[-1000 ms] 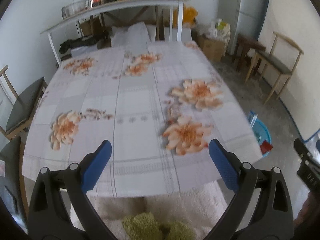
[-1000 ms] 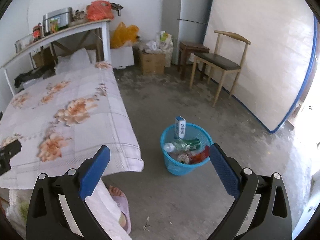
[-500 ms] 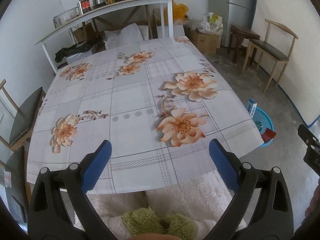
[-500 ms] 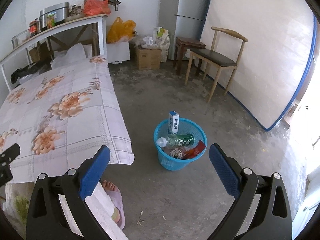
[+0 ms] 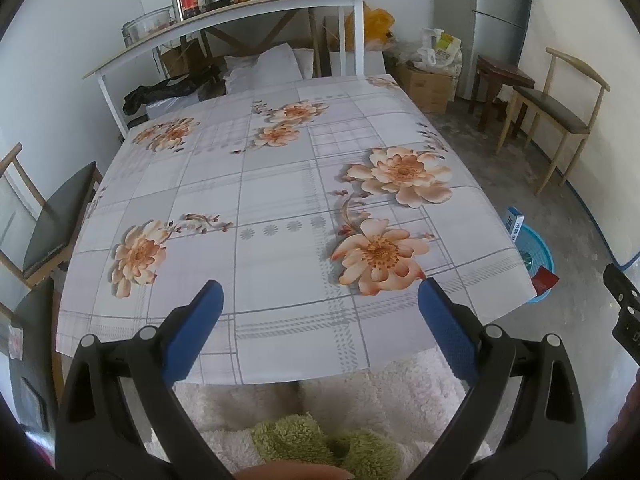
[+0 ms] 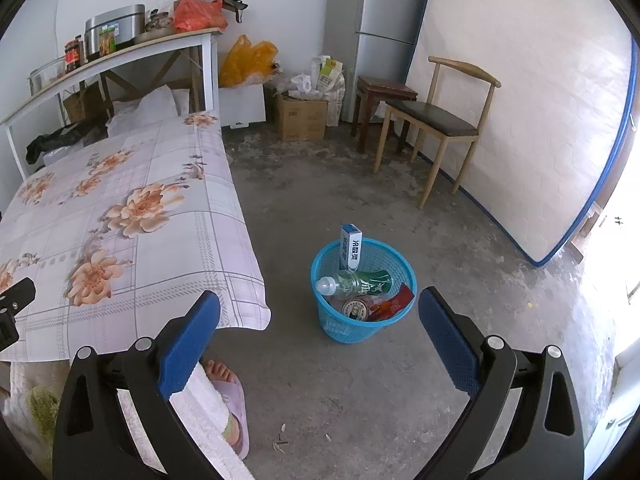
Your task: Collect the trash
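In the left wrist view, the left gripper (image 5: 318,304) hangs over the near edge of the table (image 5: 280,184). Its jaws stand wide apart and hold nothing. The flowered cloth is bare; I see no trash on it. At the far right, on the floor, a part of the basket (image 5: 538,248) shows past the table corner.

In the right wrist view, the right gripper (image 6: 318,320) is also fully open and empty, and it looks down at the floor. The basket (image 6: 344,326) stands near the table corner, well apart from the chair (image 6: 436,120). Inside are a bottle (image 6: 356,282), a box (image 6: 351,246), a can (image 6: 354,307) and a red wrapper (image 6: 394,300).

I judge the collecting is nearly or fully done. A few small scraps (image 6: 282,442) lie on the floor near a slippered foot (image 6: 230,396); if they count, the next move needs a low reach and a fine pinch.
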`<state>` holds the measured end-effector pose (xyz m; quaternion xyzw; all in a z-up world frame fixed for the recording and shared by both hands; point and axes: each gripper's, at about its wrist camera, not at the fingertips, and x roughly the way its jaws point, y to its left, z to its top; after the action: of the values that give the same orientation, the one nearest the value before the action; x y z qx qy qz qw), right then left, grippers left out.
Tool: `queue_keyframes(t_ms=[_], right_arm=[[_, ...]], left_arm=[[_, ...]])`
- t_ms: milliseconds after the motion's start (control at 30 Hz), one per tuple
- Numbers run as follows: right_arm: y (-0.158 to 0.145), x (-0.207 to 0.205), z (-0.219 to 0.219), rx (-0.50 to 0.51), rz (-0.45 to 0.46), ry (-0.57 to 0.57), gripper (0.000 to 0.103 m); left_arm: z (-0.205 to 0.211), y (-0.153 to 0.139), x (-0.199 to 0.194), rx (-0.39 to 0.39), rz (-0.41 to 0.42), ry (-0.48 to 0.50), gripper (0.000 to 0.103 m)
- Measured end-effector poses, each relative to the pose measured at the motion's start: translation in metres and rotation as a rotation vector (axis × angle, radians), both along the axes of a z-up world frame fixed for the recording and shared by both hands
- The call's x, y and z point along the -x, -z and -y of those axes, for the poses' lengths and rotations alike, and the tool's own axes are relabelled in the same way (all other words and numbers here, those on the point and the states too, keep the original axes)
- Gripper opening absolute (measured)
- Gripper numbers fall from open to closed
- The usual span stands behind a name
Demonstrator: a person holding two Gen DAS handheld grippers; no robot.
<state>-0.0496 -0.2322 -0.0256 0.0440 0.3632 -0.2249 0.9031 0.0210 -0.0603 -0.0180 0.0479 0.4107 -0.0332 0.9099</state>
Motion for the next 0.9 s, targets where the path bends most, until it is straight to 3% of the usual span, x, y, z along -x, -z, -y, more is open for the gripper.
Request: queue_keyframes(t_ms=[900], right_arm=[[0.0009, -0.0014, 0.0001, -0.008, -0.003, 0.003, 0.096]], left_arm=[[-0.0013, 0.0046, -0.0012, -0.002, -0.012, 0.0, 0.094]])
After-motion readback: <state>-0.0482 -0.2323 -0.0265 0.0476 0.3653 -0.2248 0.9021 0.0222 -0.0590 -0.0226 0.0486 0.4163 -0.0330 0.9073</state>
